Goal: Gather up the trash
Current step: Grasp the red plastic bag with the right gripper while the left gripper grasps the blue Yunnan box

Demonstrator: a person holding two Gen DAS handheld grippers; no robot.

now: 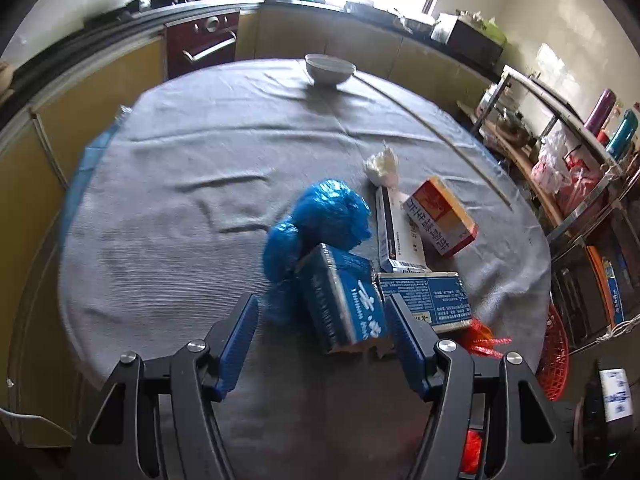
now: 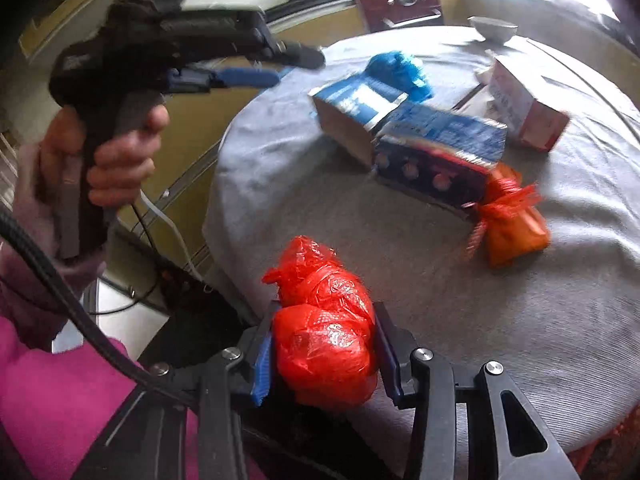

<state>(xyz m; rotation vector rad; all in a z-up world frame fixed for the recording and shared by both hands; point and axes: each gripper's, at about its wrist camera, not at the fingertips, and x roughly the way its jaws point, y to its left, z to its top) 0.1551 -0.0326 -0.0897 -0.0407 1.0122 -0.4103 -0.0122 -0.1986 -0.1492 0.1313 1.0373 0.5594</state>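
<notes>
**A:** What is your right gripper [image 2: 324, 354] doing?

**B:** I am clamping it on a red plastic bundle [image 2: 326, 326], both pads pressing its sides, at the near edge of the grey-clothed table [image 2: 520, 340].

**A:** And the left gripper [image 1: 322, 334]?

**B:** I am holding its jaws apart, nothing gripped. A blue carton [image 1: 344, 298] is sitting between the fingertips, closer to the right one; I cannot tell whether it is touching. In the right wrist view my hand [image 2: 120, 160] is gripping that tool's handle, off the table's left side.

**A:** What is lying beyond?

**B:** A crumpled blue bag [image 1: 320, 220] is resting just behind the carton, touching it. A second blue carton [image 1: 424, 296] is lying to its right, with an orange net bag [image 2: 512, 220] at its near end. Farther right, a red-and-yellow box [image 1: 440, 216] is leaning on a white box [image 1: 394, 232]. A white bowl [image 1: 330, 70] is standing at the far edge.
</notes>
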